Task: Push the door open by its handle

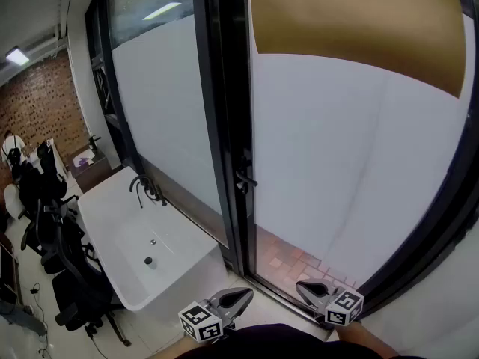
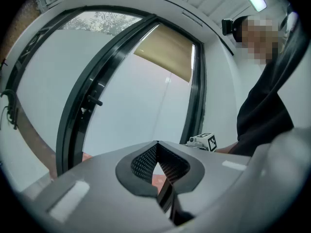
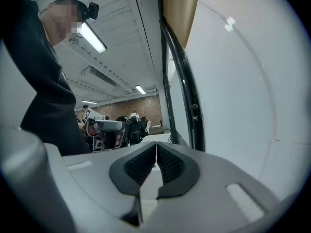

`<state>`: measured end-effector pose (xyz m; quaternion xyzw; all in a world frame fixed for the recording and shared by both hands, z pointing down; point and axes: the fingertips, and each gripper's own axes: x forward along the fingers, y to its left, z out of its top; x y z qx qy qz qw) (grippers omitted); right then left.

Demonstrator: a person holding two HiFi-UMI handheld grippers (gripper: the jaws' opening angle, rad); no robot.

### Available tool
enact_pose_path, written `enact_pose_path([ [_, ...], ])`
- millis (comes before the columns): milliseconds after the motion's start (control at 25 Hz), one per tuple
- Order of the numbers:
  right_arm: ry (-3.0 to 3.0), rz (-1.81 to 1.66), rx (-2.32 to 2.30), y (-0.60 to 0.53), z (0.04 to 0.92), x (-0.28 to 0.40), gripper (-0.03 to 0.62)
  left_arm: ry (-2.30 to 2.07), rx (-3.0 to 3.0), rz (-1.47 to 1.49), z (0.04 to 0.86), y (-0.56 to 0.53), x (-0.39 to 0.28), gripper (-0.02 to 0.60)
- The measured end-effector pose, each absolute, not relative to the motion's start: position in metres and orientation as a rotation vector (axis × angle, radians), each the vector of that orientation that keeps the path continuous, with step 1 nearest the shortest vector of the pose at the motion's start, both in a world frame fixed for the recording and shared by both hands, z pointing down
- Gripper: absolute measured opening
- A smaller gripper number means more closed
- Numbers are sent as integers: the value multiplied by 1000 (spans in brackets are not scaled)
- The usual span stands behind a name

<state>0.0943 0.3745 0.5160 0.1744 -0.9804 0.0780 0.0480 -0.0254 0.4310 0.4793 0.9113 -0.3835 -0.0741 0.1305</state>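
Observation:
A frosted glass door [image 1: 344,170] in a black frame stands in front of me. Its black lever handle [image 1: 243,179] sits on the left stile, about mid height. Low down near my body, my left gripper [image 1: 245,296] and right gripper [image 1: 301,287] both point toward the door's bottom edge, well below the handle. Neither touches the door. The left gripper [image 2: 156,143] is shut and empty, with the handle [image 2: 95,101] up to its left. The right gripper [image 3: 156,143] is also shut and empty, with the handle [image 3: 194,113] ahead to its right.
A white basin [image 1: 127,234] with a black tap [image 1: 146,189] stands left of the door, along a second frosted pane. Black office chairs [image 1: 52,223] crowd the far left. A tan roller blind [image 1: 359,21] covers the door's top. Red tiles [image 1: 288,256] show beyond the glass.

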Motion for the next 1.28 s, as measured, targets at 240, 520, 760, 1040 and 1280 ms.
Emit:
enact_pose_path([
  [240,-3005,205,507,363,513,120,0,-1112,2639,-193,481,415,6,0],
  [520,-2991,207,512,323,521,117,0,-1133,2647,-170,475,373,-2,0],
  [760,-2953,137,504,248,519,41,62,-1150,2680,-221,468,299,-79,0],
  [1040,-2904,26,665,121,463,-75,104,-975,2801,-201,449,195,-174,0],
  [1280,-2752,-125,778,51,418,-105,118,-838,2880,-170,424,137,-186,0],
])
